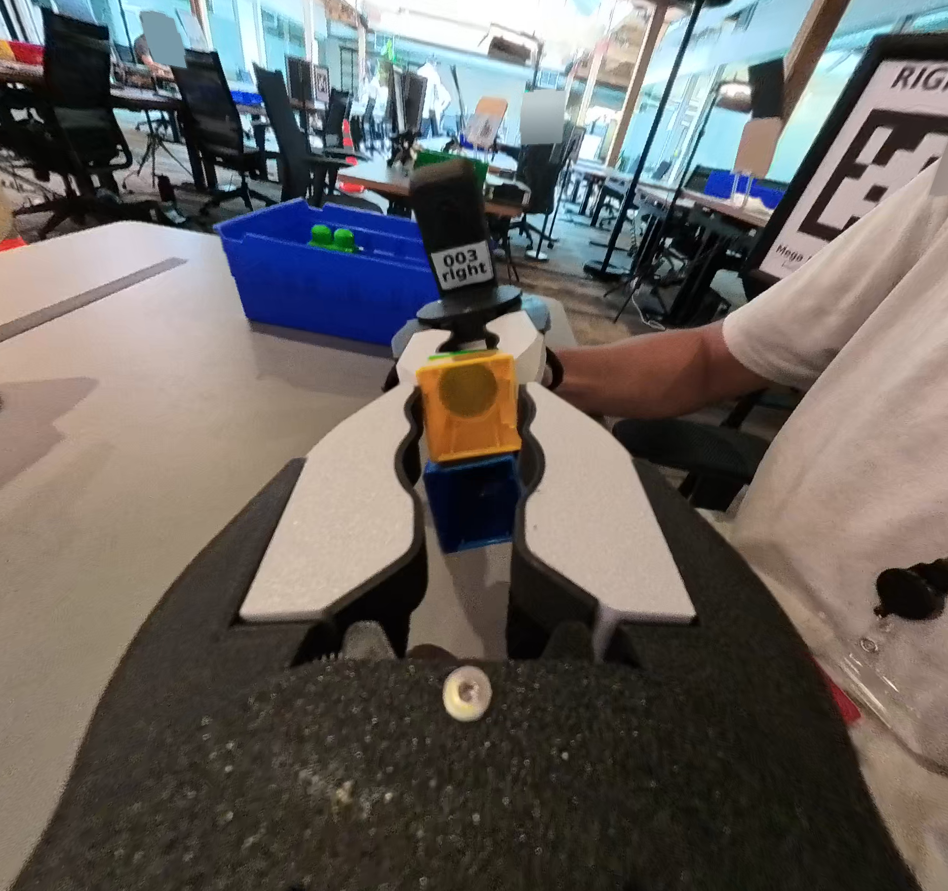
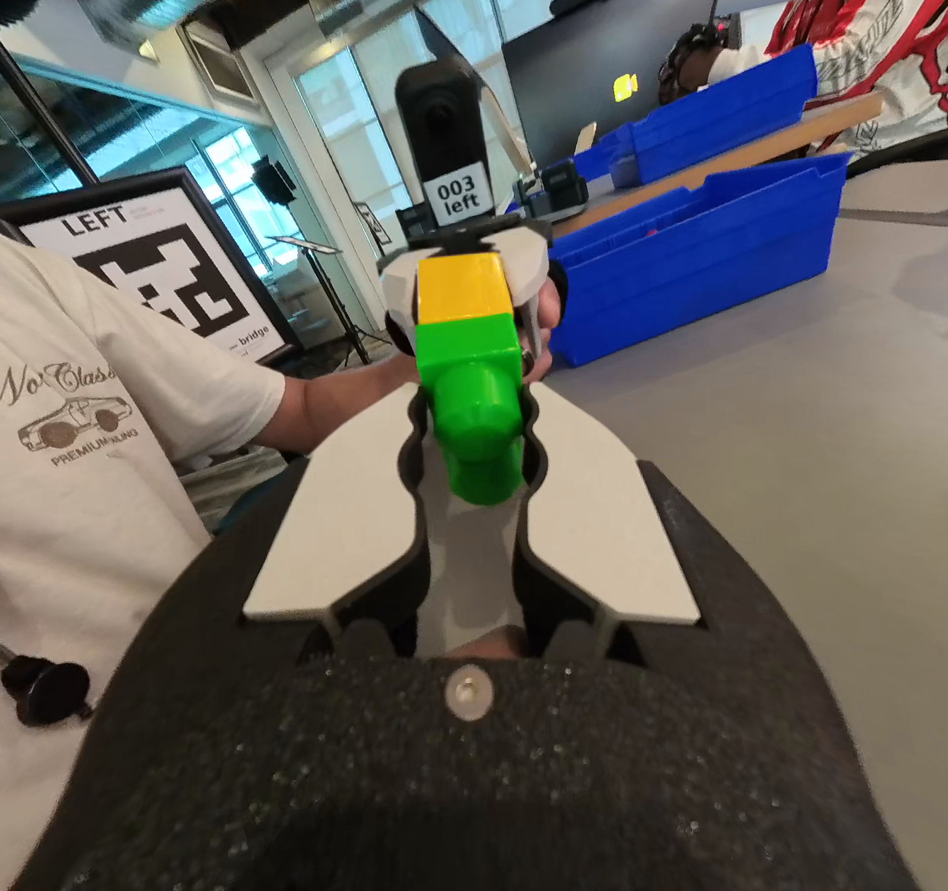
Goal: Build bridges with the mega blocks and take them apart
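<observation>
I can read writing in five places. There is a white label (image 1: 463,265) on the black camera (image 1: 451,210) facing me and a like label (image 2: 456,195) on the other camera (image 2: 441,112). A framed sign (image 1: 872,148) stands right and another framed sign (image 2: 154,261) left. My white shirt (image 2: 102,481) bears a grey print (image 2: 66,415).

The green block (image 1: 466,354) shows only as a thin sliver behind the yellow block (image 1: 468,407) in the left wrist view. The far blue bin (image 1: 328,271) hides all but two green studs (image 1: 332,239). The framed marker sign (image 1: 872,148) is cut off at the right edge.
</observation>
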